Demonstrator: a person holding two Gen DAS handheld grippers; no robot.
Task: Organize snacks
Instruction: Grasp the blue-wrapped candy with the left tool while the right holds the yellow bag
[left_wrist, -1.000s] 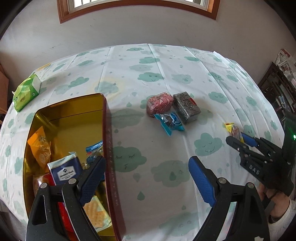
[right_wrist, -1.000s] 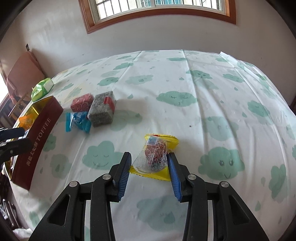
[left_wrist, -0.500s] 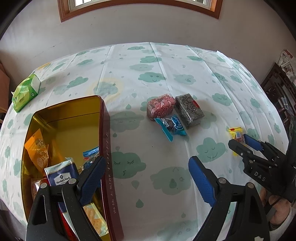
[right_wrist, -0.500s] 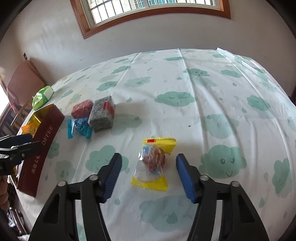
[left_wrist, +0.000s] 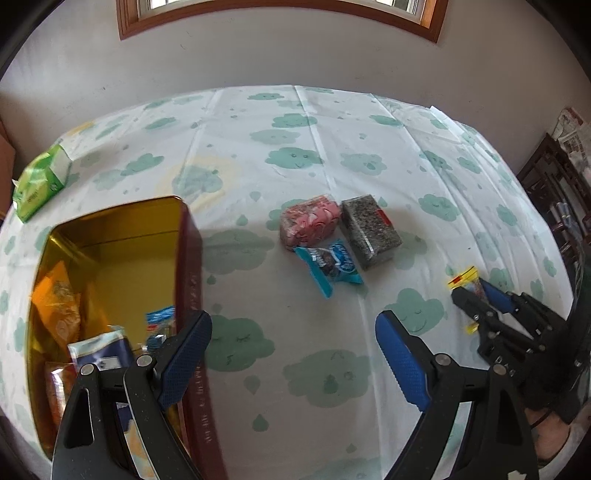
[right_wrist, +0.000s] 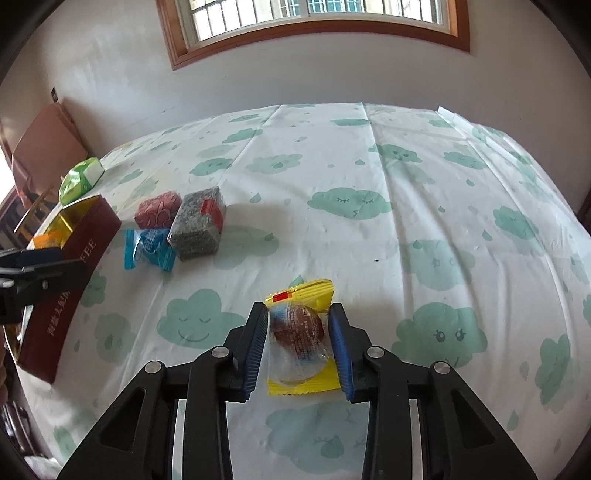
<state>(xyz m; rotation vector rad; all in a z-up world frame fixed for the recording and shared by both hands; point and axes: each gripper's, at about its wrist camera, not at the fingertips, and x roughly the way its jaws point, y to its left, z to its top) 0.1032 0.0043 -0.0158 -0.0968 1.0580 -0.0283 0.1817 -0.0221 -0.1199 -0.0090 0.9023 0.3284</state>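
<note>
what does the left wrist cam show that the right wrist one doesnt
Only the left wrist view looks down into the tin, showing the packets already inside, and sees the dark shelf at the far right.

Only the right wrist view shows the yellow snack closely, the right gripper closing on it, and the brown board against the wall.

Both show the pink pack, grey block, blue wrapper, green pack and cloud tablecloth.

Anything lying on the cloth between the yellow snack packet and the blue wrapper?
No, only bare cloud-print tablecloth lies between the yellow snack packet and the blue wrapper; the right wrist view shows it clearly.
</note>
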